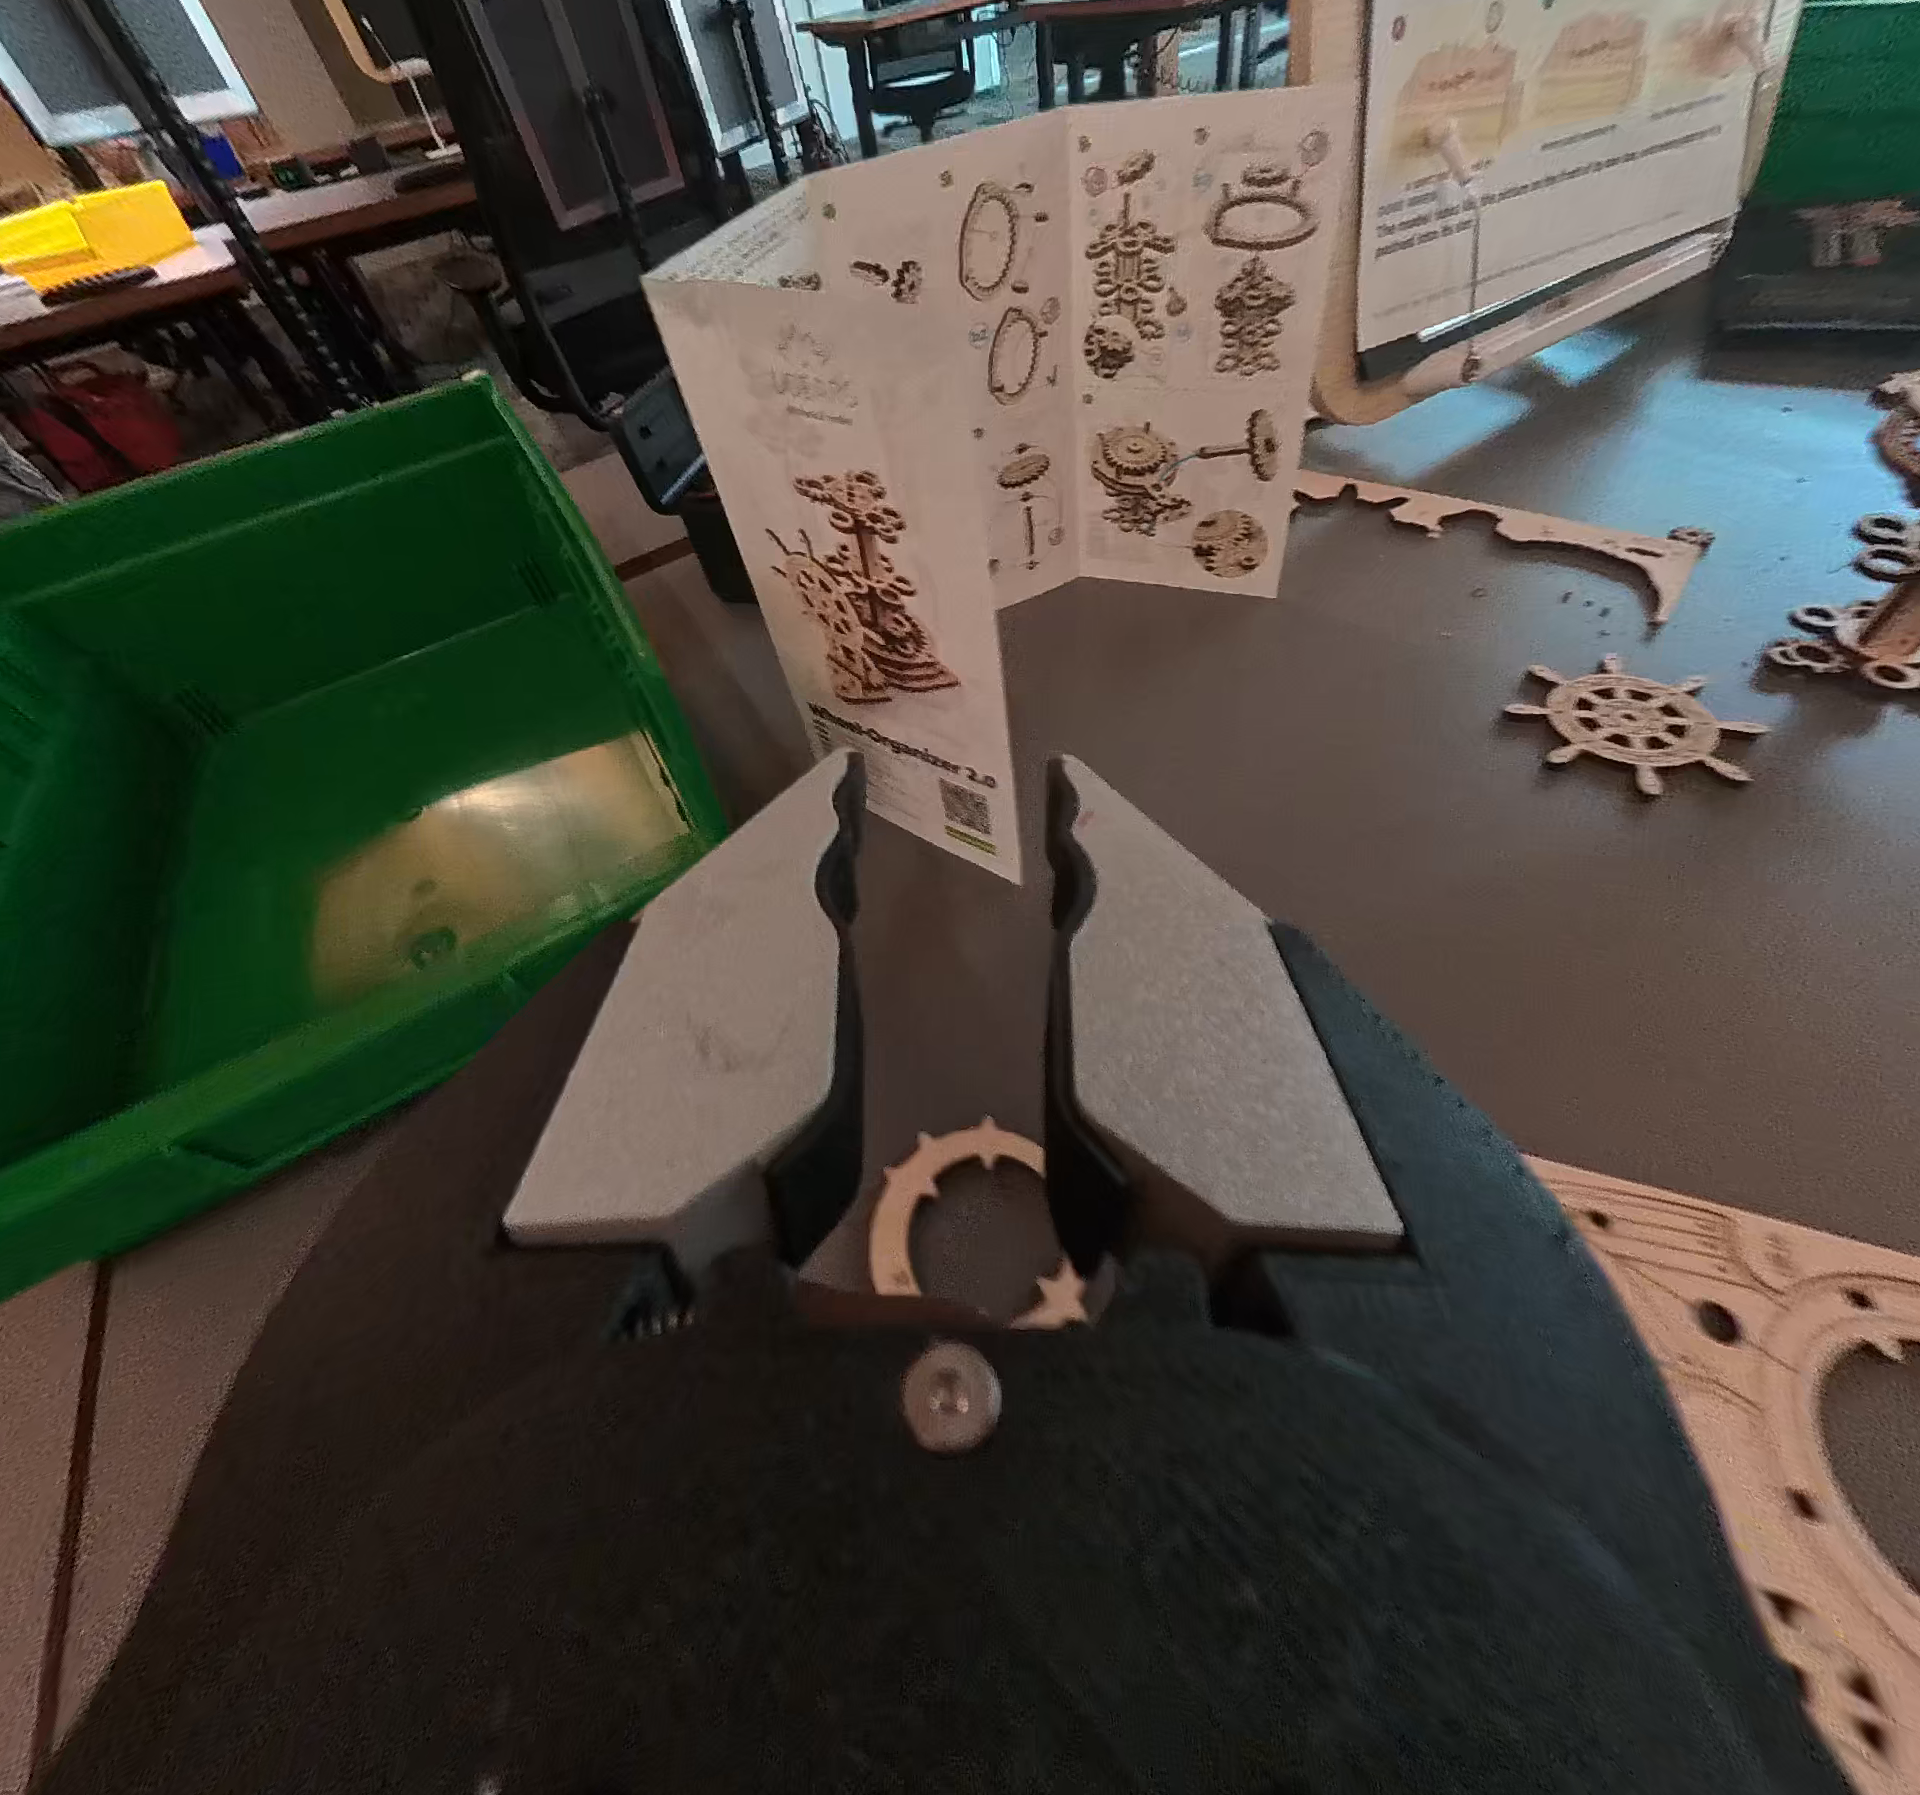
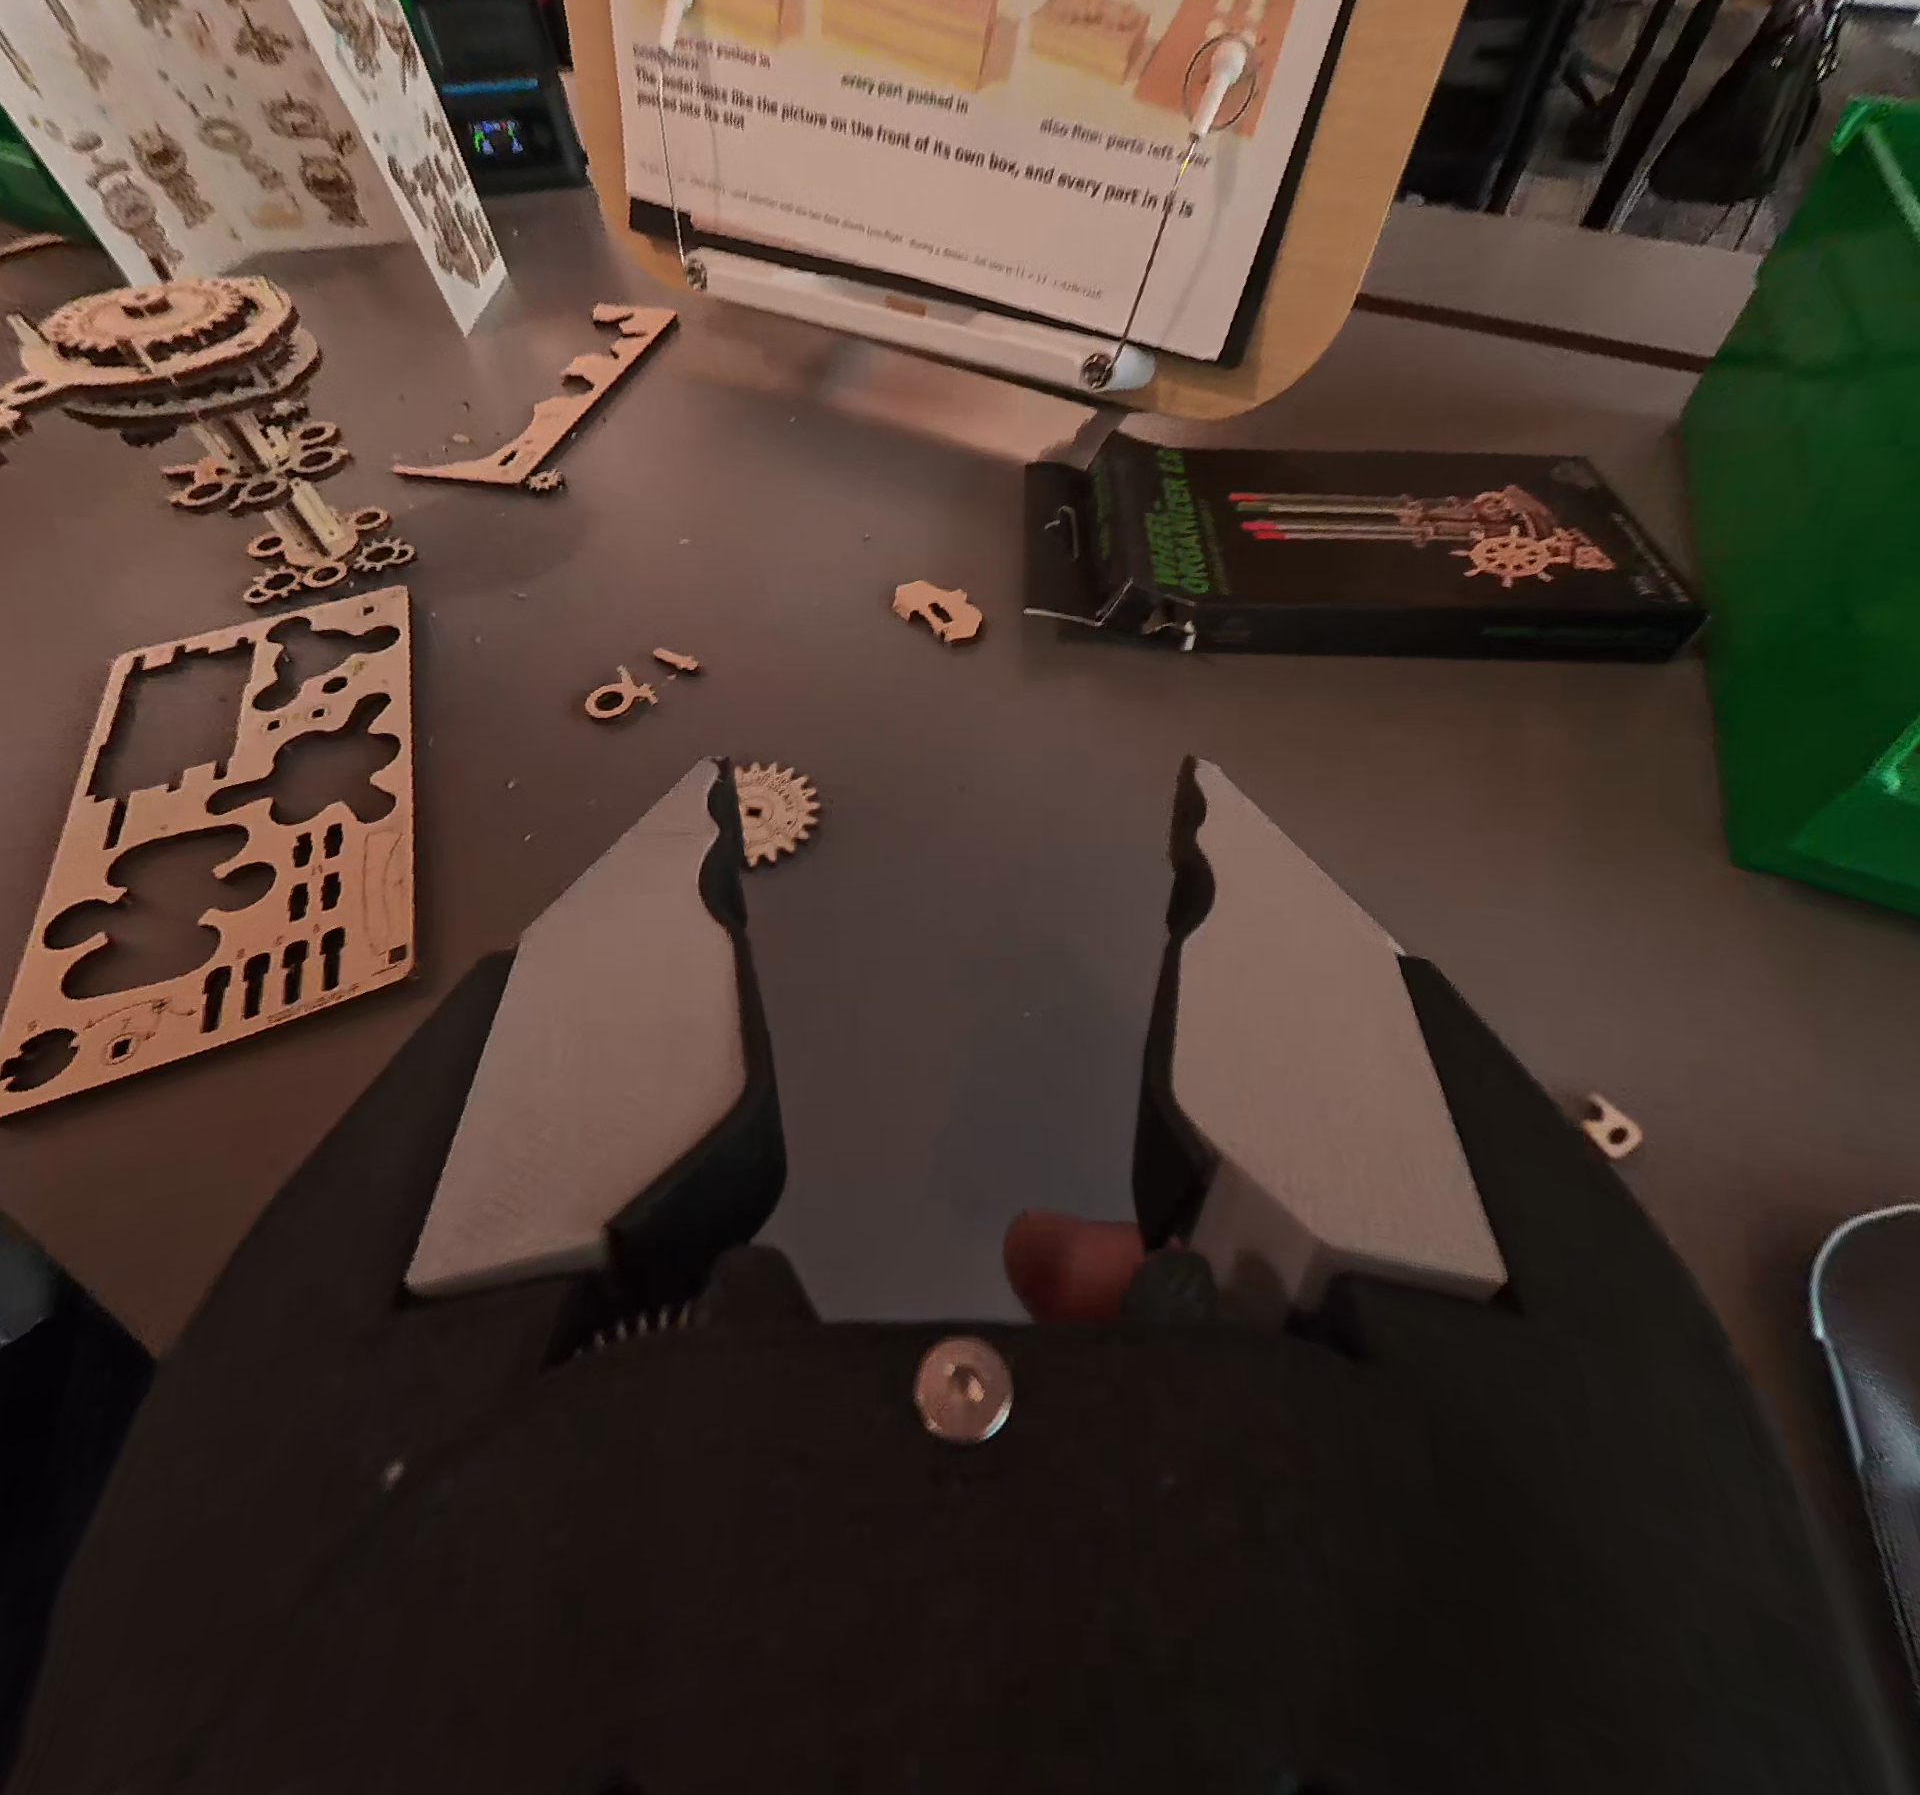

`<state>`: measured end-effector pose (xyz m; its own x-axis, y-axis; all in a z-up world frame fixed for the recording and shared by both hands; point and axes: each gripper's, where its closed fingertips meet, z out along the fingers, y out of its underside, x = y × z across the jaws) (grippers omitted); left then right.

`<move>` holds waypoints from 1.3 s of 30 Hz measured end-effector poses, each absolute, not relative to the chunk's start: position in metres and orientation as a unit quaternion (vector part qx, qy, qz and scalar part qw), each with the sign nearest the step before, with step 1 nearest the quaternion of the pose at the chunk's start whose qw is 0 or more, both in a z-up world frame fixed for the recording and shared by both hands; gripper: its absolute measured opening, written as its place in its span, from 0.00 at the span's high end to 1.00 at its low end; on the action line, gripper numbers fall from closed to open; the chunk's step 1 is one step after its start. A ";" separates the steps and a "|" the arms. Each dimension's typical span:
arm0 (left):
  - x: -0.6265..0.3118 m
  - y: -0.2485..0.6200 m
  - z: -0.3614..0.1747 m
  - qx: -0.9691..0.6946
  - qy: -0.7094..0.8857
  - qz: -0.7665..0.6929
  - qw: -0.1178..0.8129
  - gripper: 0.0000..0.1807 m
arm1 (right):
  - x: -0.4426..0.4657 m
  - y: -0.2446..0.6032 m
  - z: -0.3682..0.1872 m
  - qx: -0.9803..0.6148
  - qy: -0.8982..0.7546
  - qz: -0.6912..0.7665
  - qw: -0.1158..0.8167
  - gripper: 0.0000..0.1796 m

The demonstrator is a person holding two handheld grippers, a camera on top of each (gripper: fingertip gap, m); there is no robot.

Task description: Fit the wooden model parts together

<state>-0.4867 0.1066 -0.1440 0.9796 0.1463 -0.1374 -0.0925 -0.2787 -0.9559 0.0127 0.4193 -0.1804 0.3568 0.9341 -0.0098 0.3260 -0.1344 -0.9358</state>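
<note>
1. Our left hand-held gripper (image 1: 954, 810) had its jaws apart with nothing between the tips; a toothed wooden ring (image 1: 940, 1215) lay on the surface (image 1: 1299, 862) under the finger bases.
2. Ahead stood the folded instruction leaflet (image 1: 987, 415), with a green bin (image 1: 260, 758) to its left and a ship's-wheel part (image 1: 1631, 722) to its right.
3. Our right hand-held gripper (image 2: 956, 805) was spread wide and empty.
4. A small gear (image 2: 777, 812) lay just beside its left fingertip.
5. The part-built wooden model (image 2: 187, 374), a punched-out sheet (image 2: 229, 841) and the black box (image 2: 1351, 550) lay farther off.
</note>
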 end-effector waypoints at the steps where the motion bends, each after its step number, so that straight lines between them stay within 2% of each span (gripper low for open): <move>1: -0.480 0.103 -0.144 -0.796 -0.019 0.094 0.597 0.82 | 0.012 0.423 -0.179 -0.675 -0.463 0.329 0.470 0.54; 6: -0.443 0.082 -0.148 -0.815 -0.015 0.100 0.571 0.78 | 0.005 0.446 -0.172 -0.649 -0.460 0.331 0.507 0.47; 13: -0.411 0.067 -0.171 -0.818 -0.057 0.095 0.564 0.78 | 0.004 0.465 -0.155 -0.618 -0.428 0.398 0.526 0.44; 21: -0.417 0.072 -0.151 -0.739 -0.084 0.163 0.648 0.80 | -0.001 0.440 -0.157 -0.588 -0.476 0.411 0.509 0.39; 23: -0.417 0.071 -0.143 -0.715 -0.091 0.171 0.671 0.84 | -0.002 0.435 -0.158 -0.584 -0.483 0.420 0.499 0.38; 34: -0.417 0.078 -0.150 -0.734 -0.087 0.159 0.655 0.85 | -0.002 0.430 -0.158 -0.583 -0.484 0.430 0.490 0.38; 39: -0.415 0.068 -0.136 -0.698 -0.087 0.149 0.695 0.85 | 0.000 0.435 -0.156 -0.588 -0.472 0.420 0.505 0.38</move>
